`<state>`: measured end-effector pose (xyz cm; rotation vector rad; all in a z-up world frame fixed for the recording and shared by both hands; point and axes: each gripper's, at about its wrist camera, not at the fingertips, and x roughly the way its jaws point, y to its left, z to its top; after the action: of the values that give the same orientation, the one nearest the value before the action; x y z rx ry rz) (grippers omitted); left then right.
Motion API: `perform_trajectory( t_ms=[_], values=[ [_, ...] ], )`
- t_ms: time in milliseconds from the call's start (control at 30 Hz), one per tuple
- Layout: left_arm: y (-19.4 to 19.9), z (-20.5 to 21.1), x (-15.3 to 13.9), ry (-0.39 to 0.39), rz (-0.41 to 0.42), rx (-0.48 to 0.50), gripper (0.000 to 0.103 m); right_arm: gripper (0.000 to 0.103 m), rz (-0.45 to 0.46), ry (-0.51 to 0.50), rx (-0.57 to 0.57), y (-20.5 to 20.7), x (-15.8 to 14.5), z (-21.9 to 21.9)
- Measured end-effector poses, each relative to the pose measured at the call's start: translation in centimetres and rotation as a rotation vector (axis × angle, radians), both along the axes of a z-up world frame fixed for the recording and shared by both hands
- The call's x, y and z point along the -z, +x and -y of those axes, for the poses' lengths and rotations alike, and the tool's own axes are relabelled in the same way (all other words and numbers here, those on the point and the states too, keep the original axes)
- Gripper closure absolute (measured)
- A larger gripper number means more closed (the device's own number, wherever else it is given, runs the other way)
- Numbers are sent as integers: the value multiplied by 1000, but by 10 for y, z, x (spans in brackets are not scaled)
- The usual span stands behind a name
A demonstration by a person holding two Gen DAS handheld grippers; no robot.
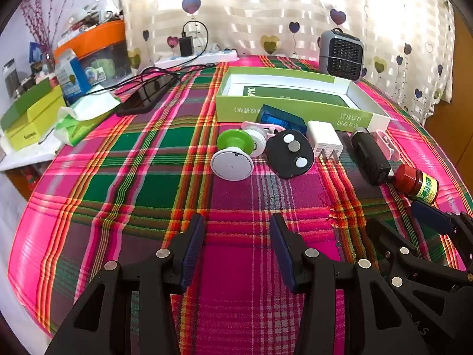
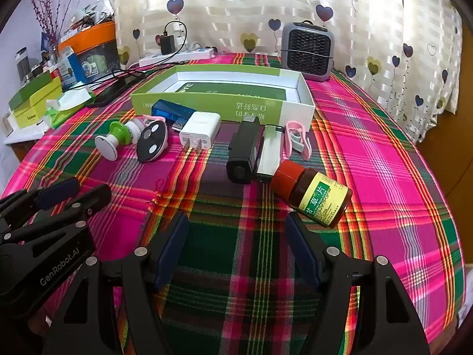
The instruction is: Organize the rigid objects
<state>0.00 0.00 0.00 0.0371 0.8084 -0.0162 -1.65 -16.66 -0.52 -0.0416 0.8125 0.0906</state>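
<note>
A row of small objects lies on the plaid tablecloth in front of an open green and white box (image 1: 295, 109) (image 2: 224, 103): a green and white spool (image 1: 233, 155) (image 2: 113, 140), a black oval disc (image 1: 289, 153) (image 2: 153, 142), a white charger plug (image 1: 325, 142) (image 2: 199, 133), a blue USB device (image 1: 280, 118) (image 2: 173, 112), a black cylinder (image 1: 369, 155) (image 2: 244, 151), a pink clip (image 2: 298, 139) and a brown bottle with a red cap (image 1: 418, 185) (image 2: 313, 192). My left gripper (image 1: 238, 224) is open and empty, short of the spool. My right gripper (image 2: 238, 223) is open and empty, just below the bottle.
A small grey fan heater (image 1: 341, 53) (image 2: 307, 50) stands behind the box. A power strip (image 1: 198, 59), cables and a dark phone (image 1: 142, 97) lie at the back left. Boxes and an orange bin (image 1: 94, 41) crowd the left side. The table edge curves at right.
</note>
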Motion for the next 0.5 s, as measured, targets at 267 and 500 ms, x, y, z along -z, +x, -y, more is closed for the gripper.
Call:
perform_trajectory(
  t_ms=[267,500],
  values=[
    [0,0,0,2,0,0,58,35,1,1,0,0,-1,0],
    [0,0,0,2,0,0,58,35,1,1,0,0,-1,0]
  ],
)
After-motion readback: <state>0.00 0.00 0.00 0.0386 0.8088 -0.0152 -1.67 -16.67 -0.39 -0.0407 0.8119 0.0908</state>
